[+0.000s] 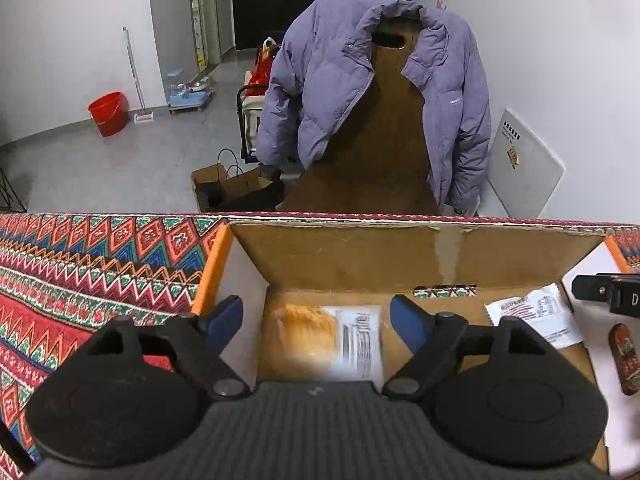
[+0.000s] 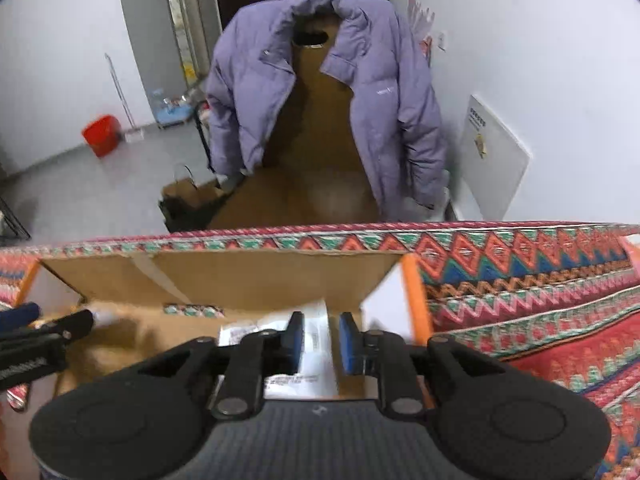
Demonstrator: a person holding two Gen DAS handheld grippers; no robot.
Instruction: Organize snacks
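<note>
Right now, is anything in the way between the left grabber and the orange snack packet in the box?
Nothing visible is. The left gripper is open right above the orange snack packet, which lies on the cardboard box floor with bare space around it.

Two black hand-held grippers with blue finger pads

The left black plastic gripper (image 1: 316, 322) has two round black side bumps, a ribbed grey middle, silver round pins at its arm joints and dark blue pads (image 1: 404, 322). The right black plastic gripper (image 2: 322, 342) looks the same, with blue pads (image 2: 347, 342).
</note>
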